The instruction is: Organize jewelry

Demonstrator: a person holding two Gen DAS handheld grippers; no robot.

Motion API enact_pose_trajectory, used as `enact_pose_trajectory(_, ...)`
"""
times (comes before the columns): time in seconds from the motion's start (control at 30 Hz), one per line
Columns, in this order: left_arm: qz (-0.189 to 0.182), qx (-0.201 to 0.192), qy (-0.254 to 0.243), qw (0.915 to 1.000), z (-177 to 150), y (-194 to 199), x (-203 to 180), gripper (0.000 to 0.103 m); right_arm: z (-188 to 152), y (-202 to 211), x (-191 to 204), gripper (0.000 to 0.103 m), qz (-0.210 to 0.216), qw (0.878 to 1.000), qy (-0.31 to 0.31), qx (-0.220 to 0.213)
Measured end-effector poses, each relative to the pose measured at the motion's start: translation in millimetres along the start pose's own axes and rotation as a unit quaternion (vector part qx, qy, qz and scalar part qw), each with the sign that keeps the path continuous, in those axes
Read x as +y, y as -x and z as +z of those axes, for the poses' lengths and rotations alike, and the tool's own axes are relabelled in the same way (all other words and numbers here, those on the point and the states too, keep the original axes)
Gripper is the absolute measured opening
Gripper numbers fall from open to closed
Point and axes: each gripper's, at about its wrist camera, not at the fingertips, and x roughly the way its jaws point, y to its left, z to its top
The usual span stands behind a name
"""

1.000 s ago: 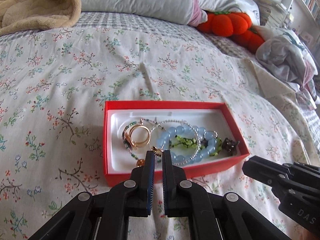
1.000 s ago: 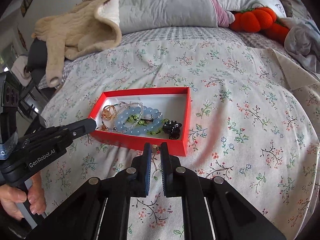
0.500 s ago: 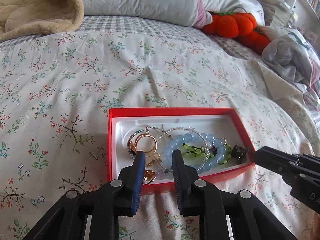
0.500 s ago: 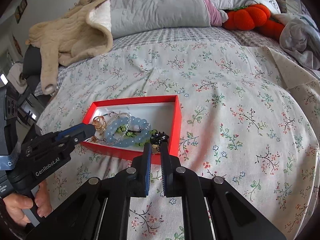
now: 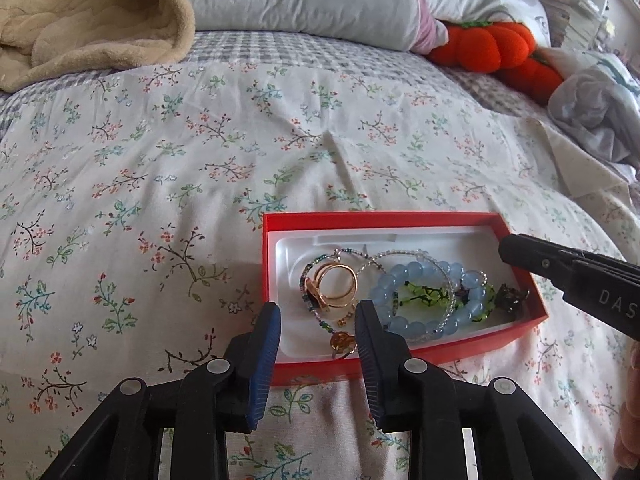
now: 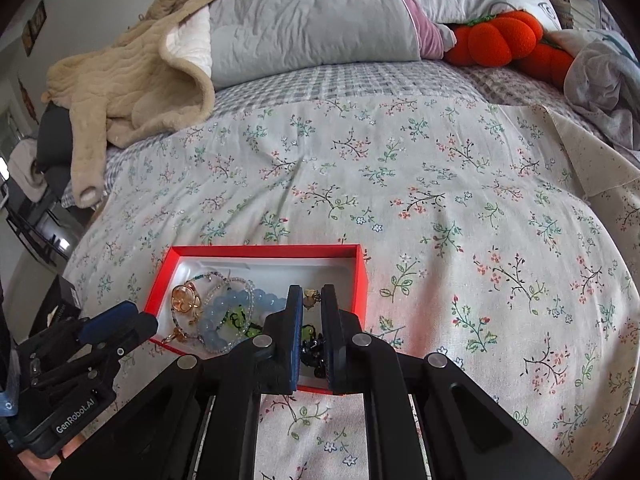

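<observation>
**Jewelry box on bed: left gripper spread, right gripper pinching a small gold piece**

The red box sits on the floral bedspread, white-lined, all four walls standing. Inside: a gold ring at left, a blue bead bracelet in the middle with a green bead bracelet lying within it, and a dark clip at the right end. The far strip of the liner is bare.

Left gripper: jaws have just been opening and stand apart above the box's near-left corner, nothing between the pads; an amber charm lies below the gap.

Right gripper: jaws nearly together, pinching a small gold piece at the tips, over the right end of the box.

Surroundings: open bedspread beyond and on either side of the box. Beige blanket, grey pillow and orange pumpkin plush lie well back at the head; crumpled cloth at far right.
</observation>
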Motion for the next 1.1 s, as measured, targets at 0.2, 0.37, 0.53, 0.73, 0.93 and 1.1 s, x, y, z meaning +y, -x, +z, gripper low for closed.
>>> enact_pose_trajectory(0.2, 0.008, 0.003, -0.002, 1.0, -1, 1, -1, 0.046, 1, -5, -1, 0.014, 0.003, 1.0, -0.008, 0.009)
enact_pose_trajectory(0.37, 0.015, -0.004, -0.004, 0.9999, -2, 11, -2, 0.061, 1, 13, -4, 0.041, 0.011, 1.0, -0.014, -0.01)
enact_pose_trajectory(0.53, 0.036, 0.0, 0.01, 0.9993, -8, 22, 2, 0.079, -7, 33, -7, 0.043, -0.001, 1.0, -0.024, 0.001)
enact_pose_trajectory(0.73, 0.076, 0.014, -0.006, 0.997, -26, 33, 2, 0.095, -29, 57, -7, 0.065, -0.034, 0.999, -0.015, 0.031)
enact_pose_trajectory(0.93, 0.088, 0.053, -0.004, 0.9947, -40, 42, 3, 0.103, -49, 76, 2, 0.085, -0.055, 0.998, -0.007, 0.035)
enact_pose_trajectory(1.1, 0.111, 0.073, 0.006, 0.9911, -52, 50, 6, 0.103, -67, 83, 19, 0.101, -0.087, 0.995, 0.022, 0.043)
